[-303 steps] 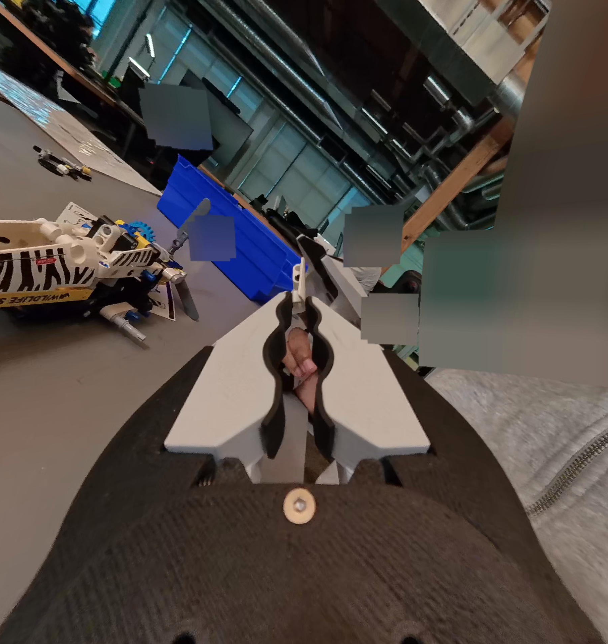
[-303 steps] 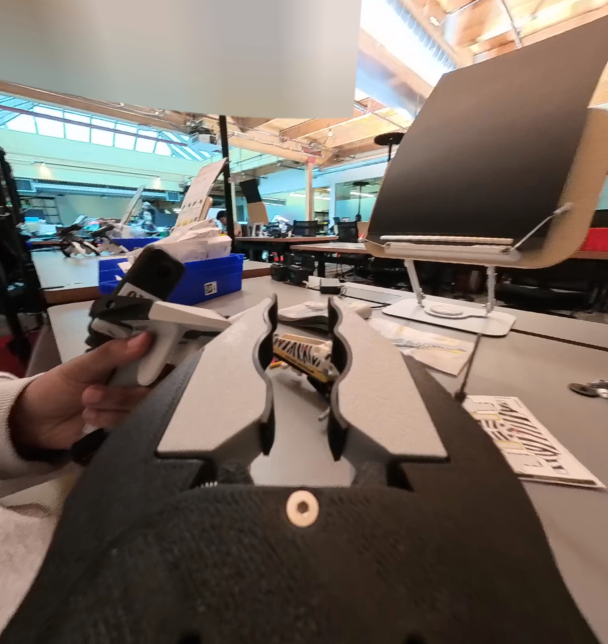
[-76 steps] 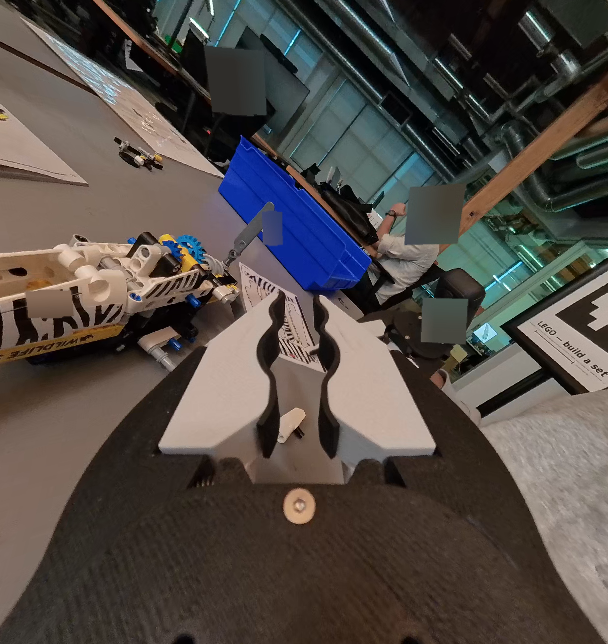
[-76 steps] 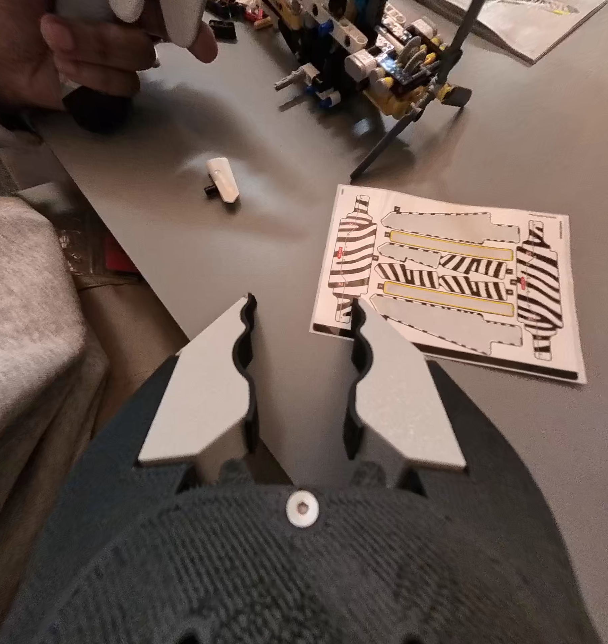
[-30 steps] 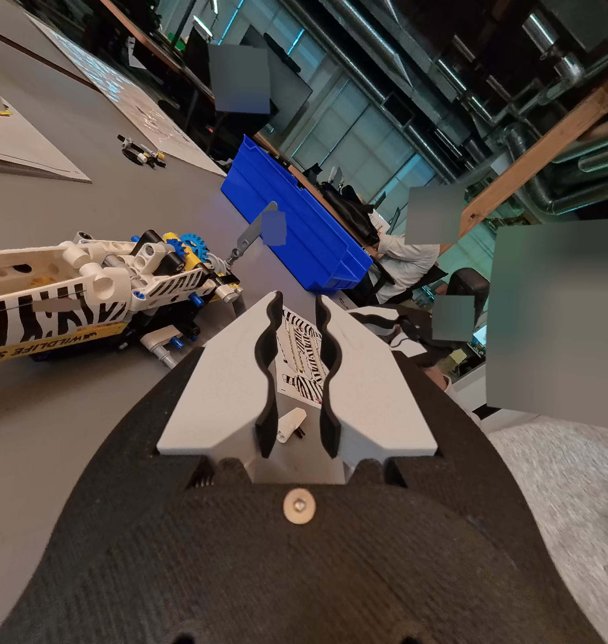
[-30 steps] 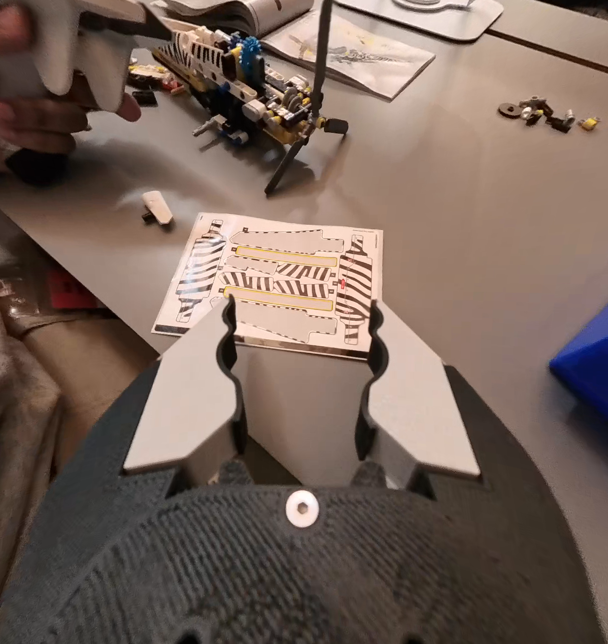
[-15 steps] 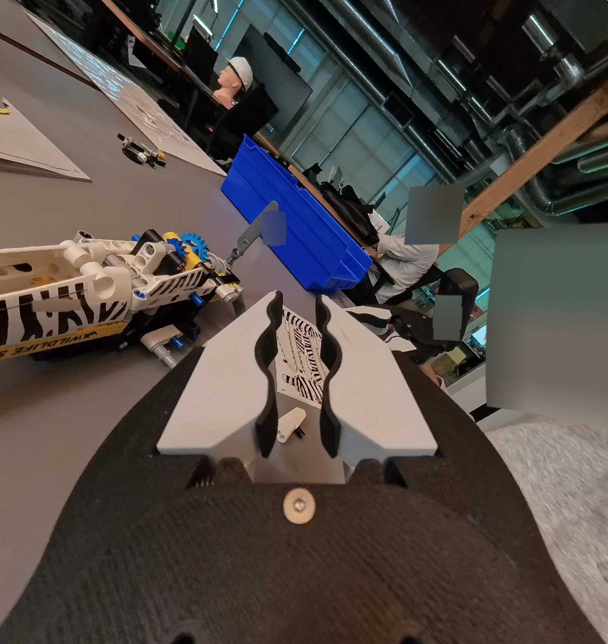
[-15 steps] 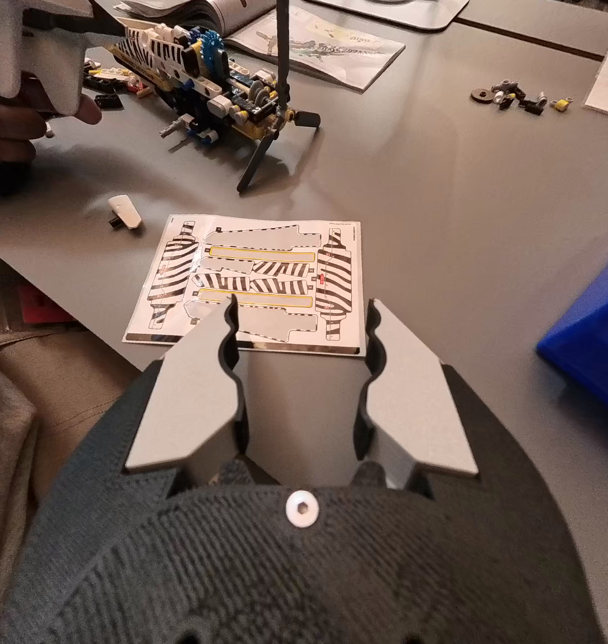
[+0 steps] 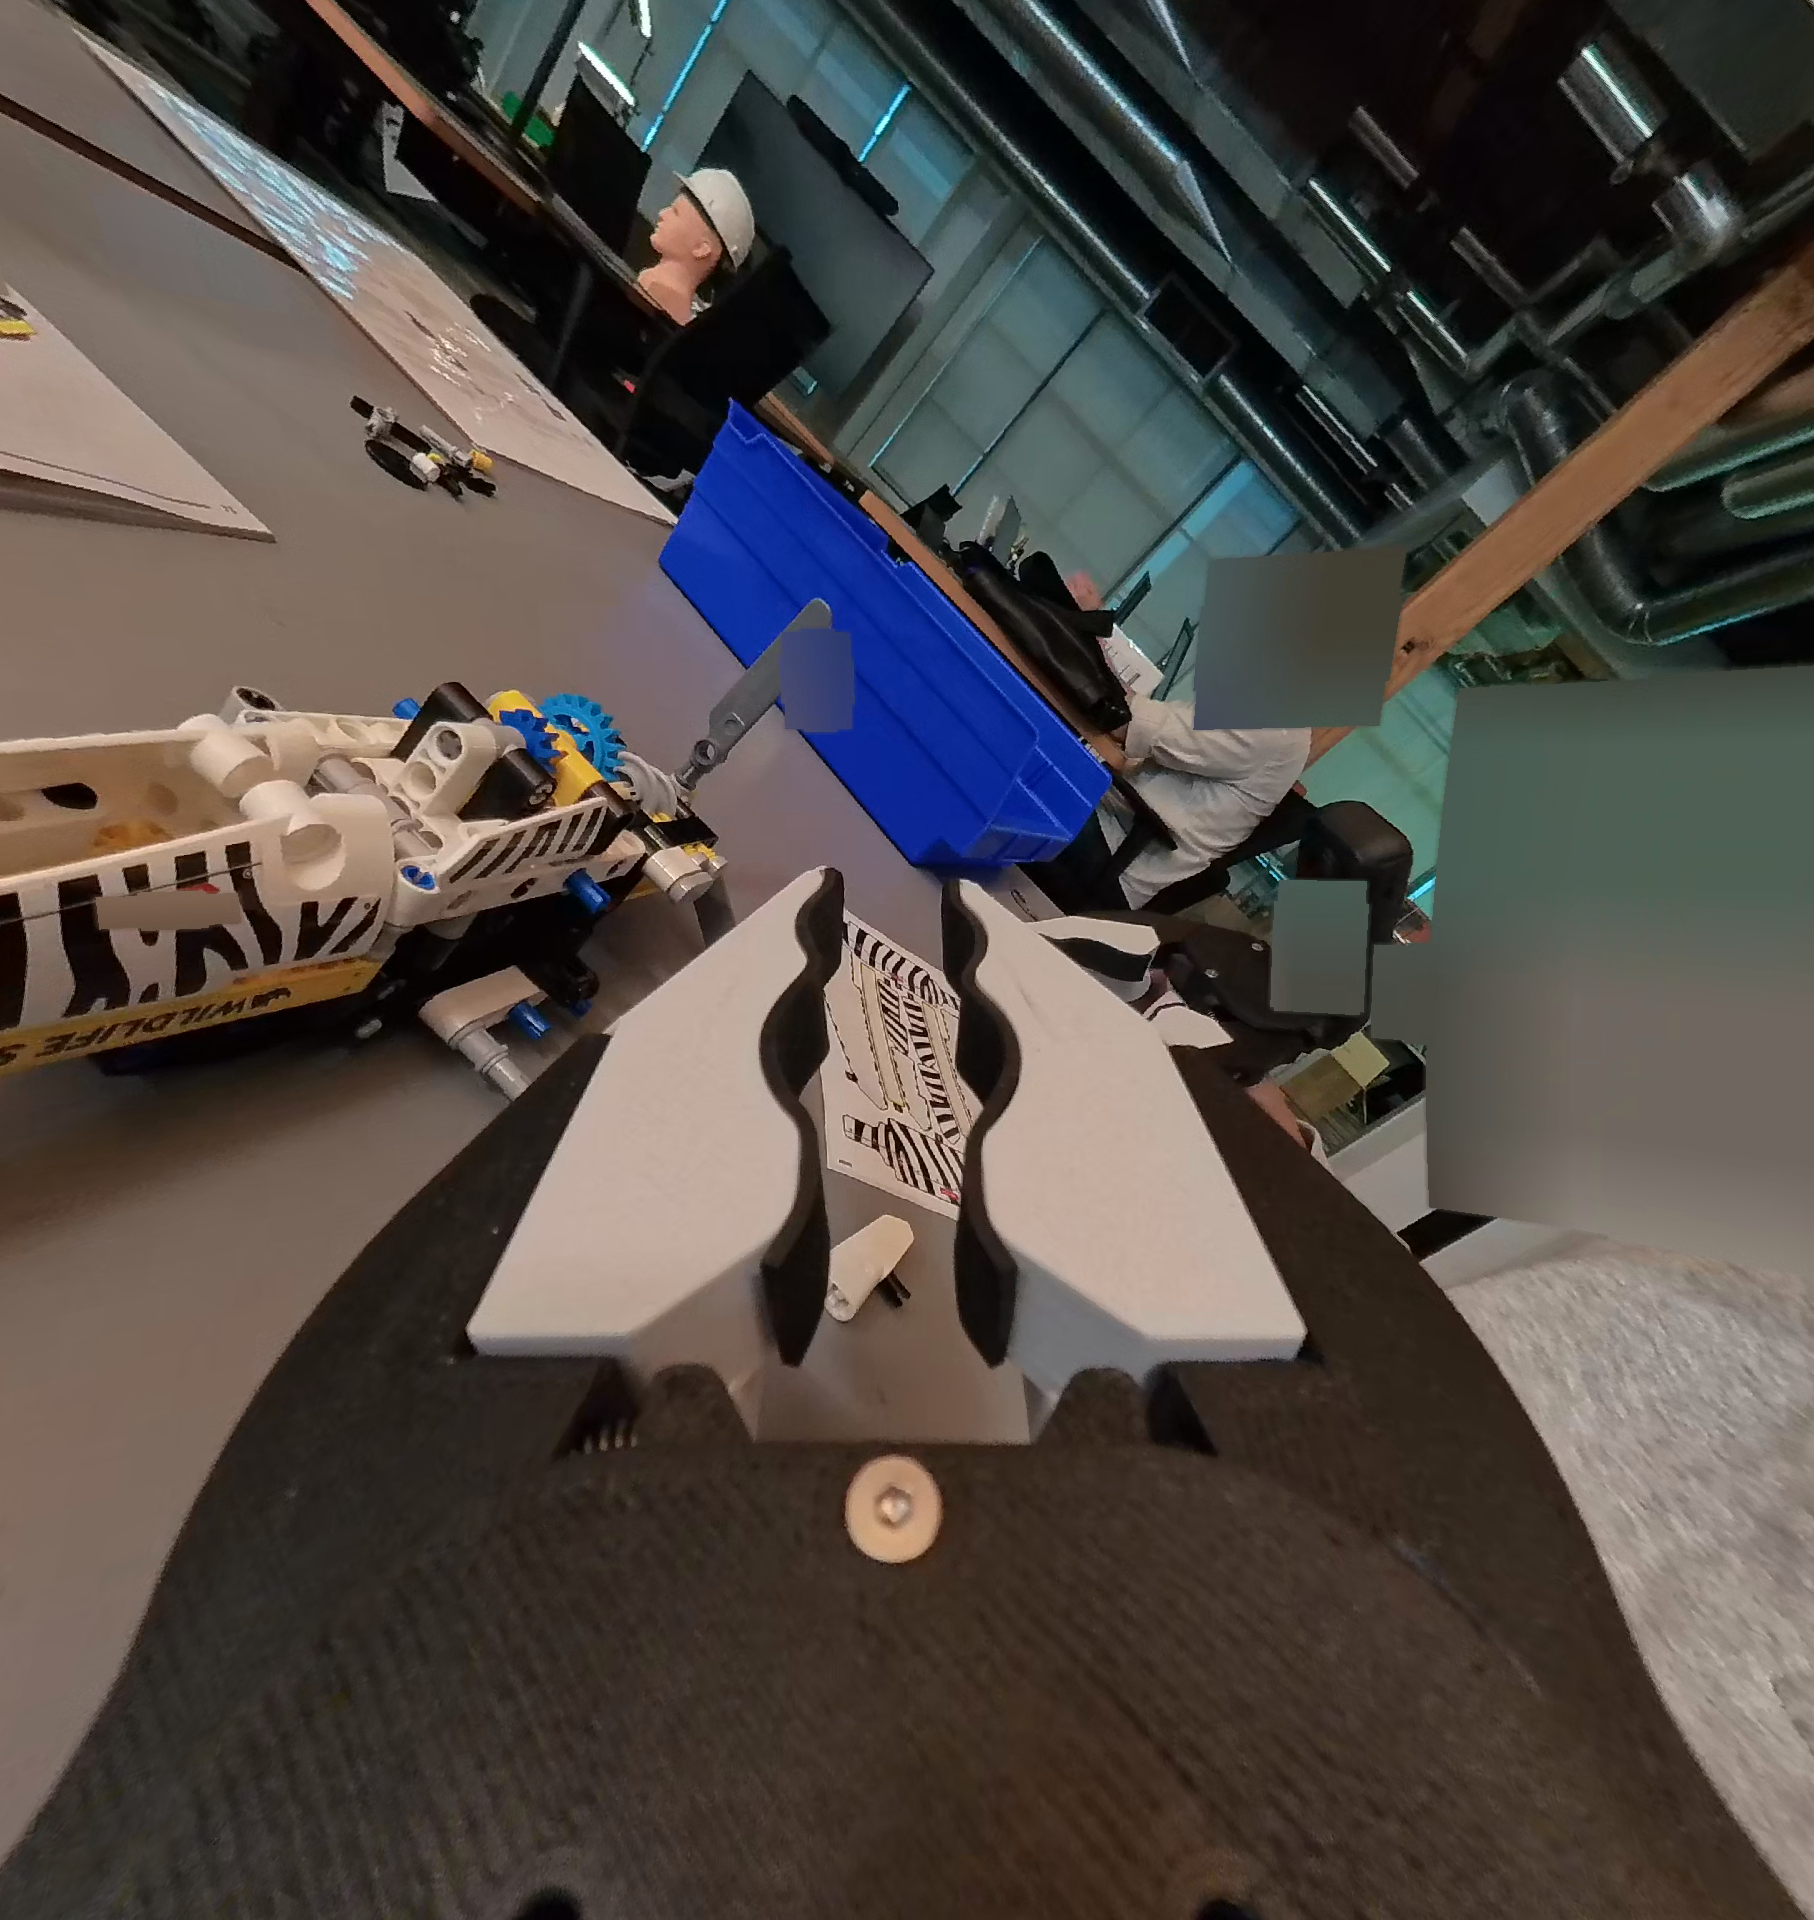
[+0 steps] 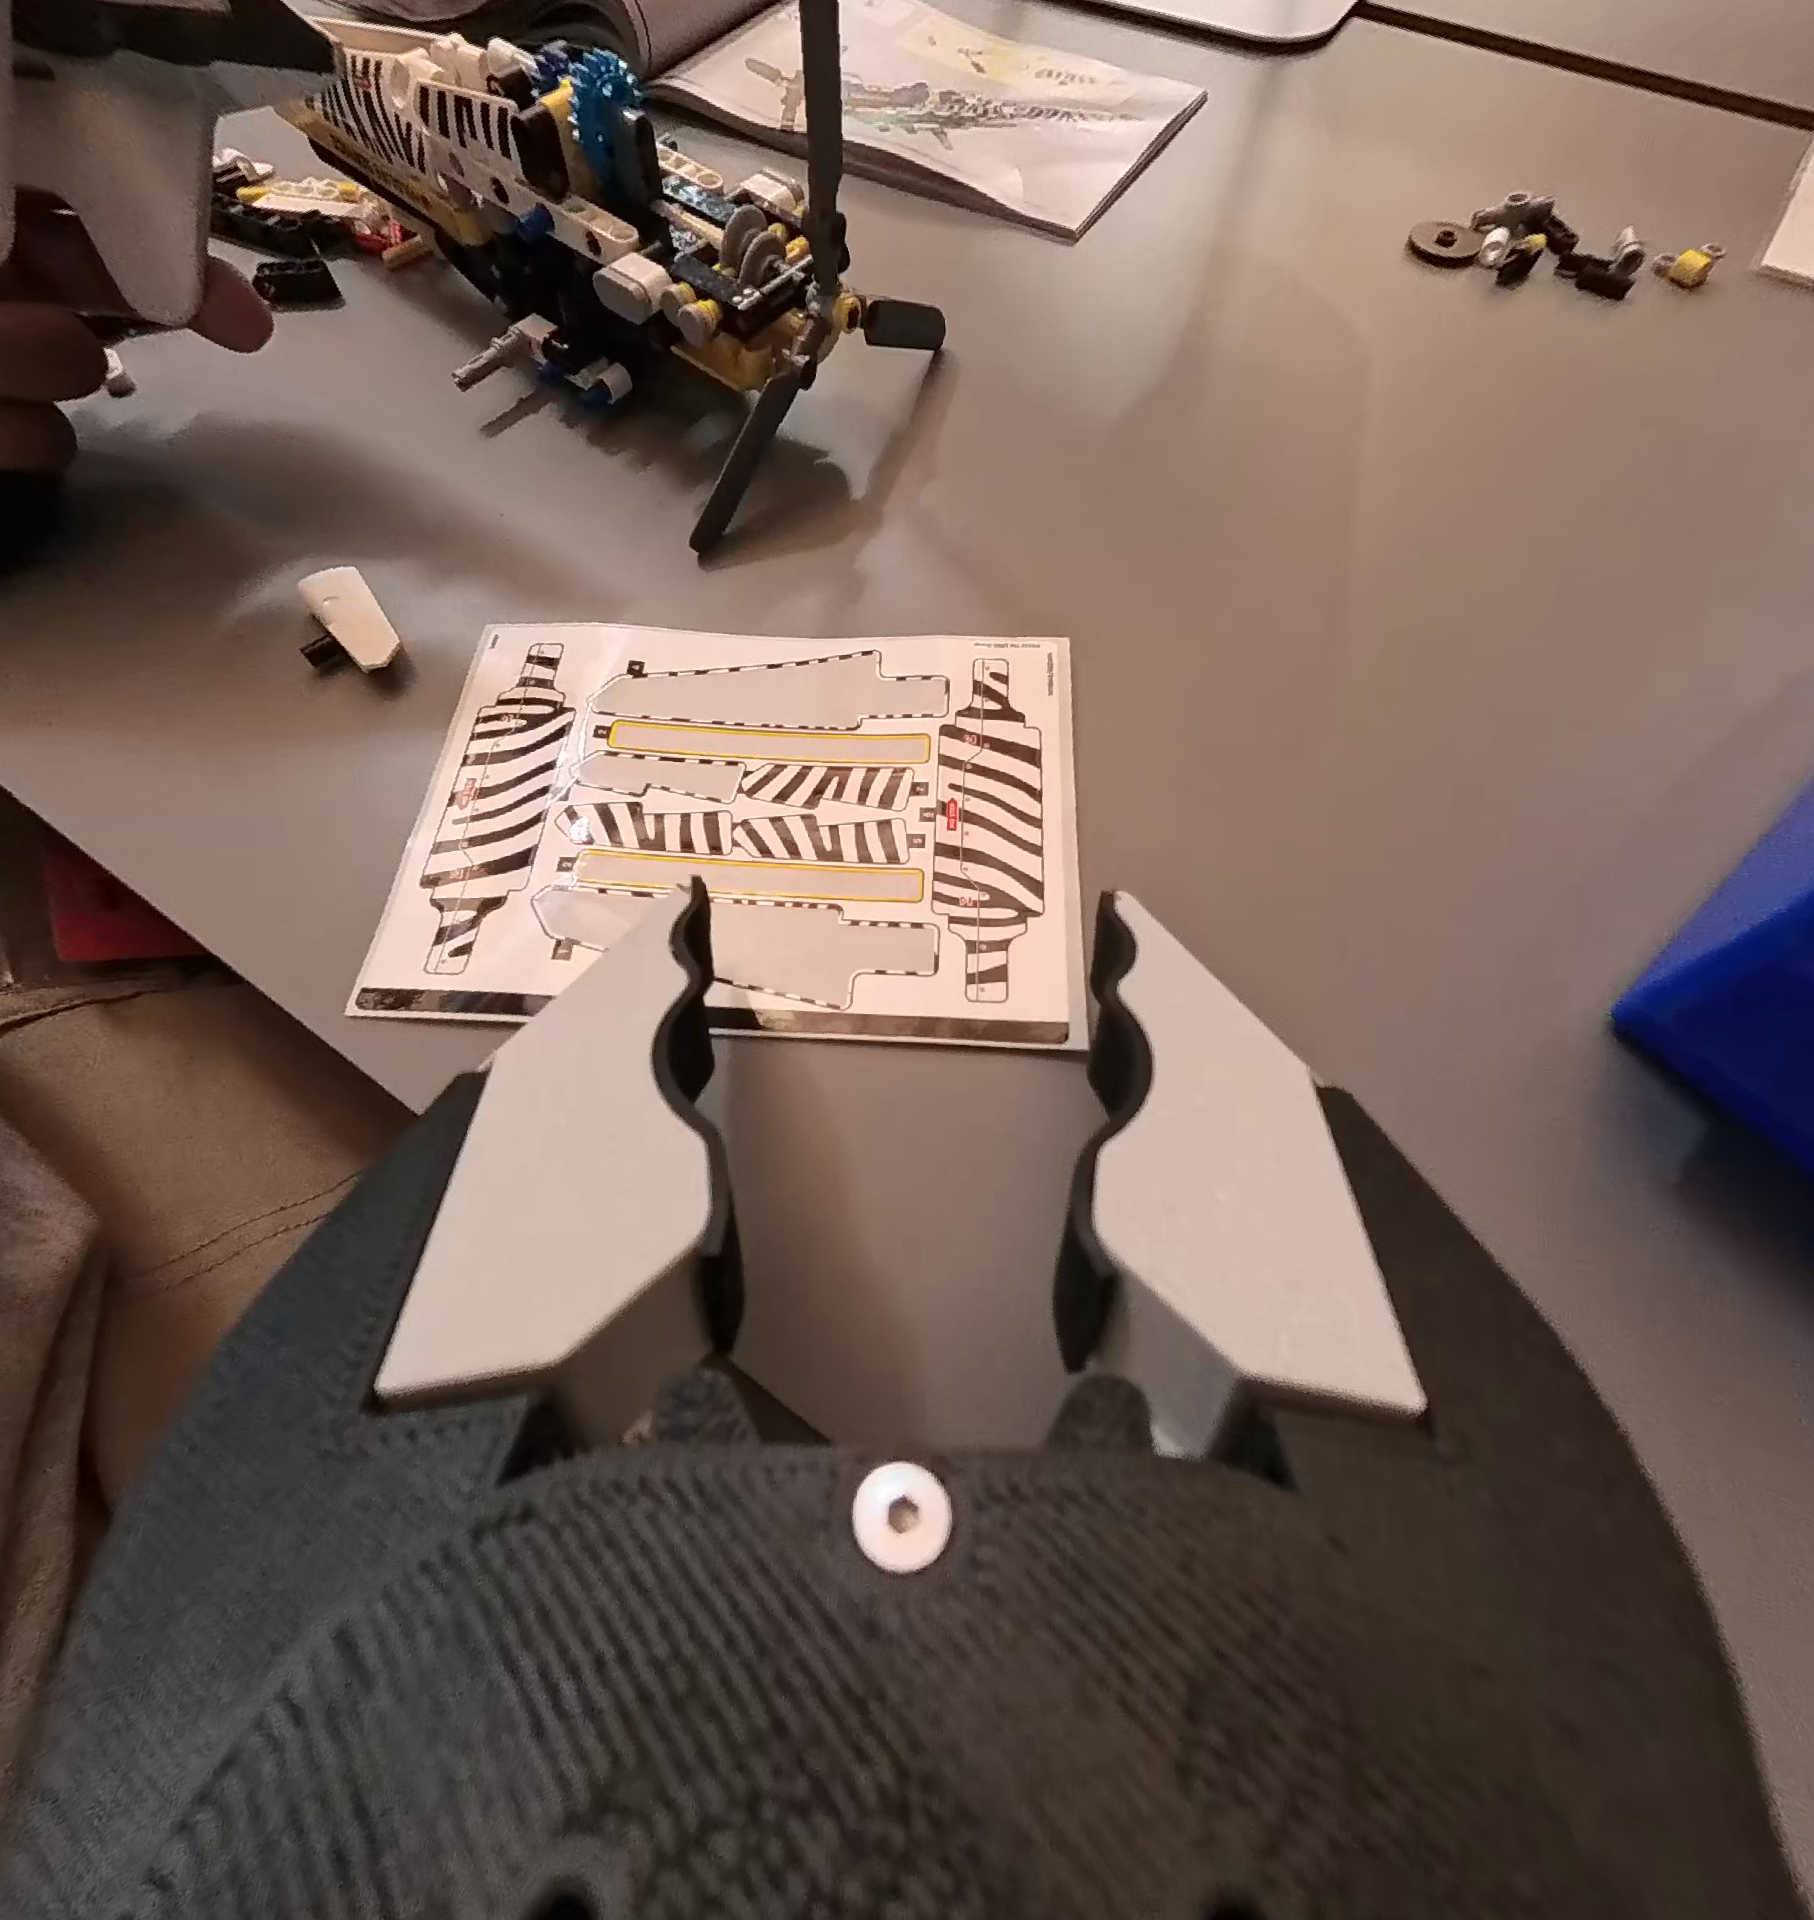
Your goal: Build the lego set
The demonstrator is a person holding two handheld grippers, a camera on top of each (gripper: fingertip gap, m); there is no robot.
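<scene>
A zebra-striped lego model (image 9: 259, 883) with a grey propeller lies on the grey table (image 9: 207, 1195); it also shows in the right wrist view (image 10: 612, 208). A small white piece with a black pin (image 9: 867, 1262) lies on the table, seen through the gap of my left gripper (image 9: 887, 904), which is open and empty. The white piece (image 10: 347, 618) lies left of a zebra sticker sheet (image 10: 757, 821). My right gripper (image 10: 901, 904) is open wide and empty, hovering over the sheet's near edge. The left gripper (image 10: 82, 156) shows at the top left, held in a hand.
An instruction booklet (image 10: 944, 114) lies behind the model. Several loose small parts (image 10: 1547, 244) sit at the far right. A blue bin (image 10: 1765, 987) stands at the right; it also shows in the left wrist view (image 9: 882, 686). The table's edge (image 10: 207, 935) runs along the left. Some 20 centimeters of space lies between my two pairs of fingers. About 10 centimeters separates my left fingertips from the white piece (image 10: 347, 618). Seen from the left wrist view (image 9: 882, 1250) as well.
Ten seconds ago my left gripper was shut on the small white piece; now it is open and the piece lies on the table. My right gripper has opened wider and moved over the sticker sheet.
</scene>
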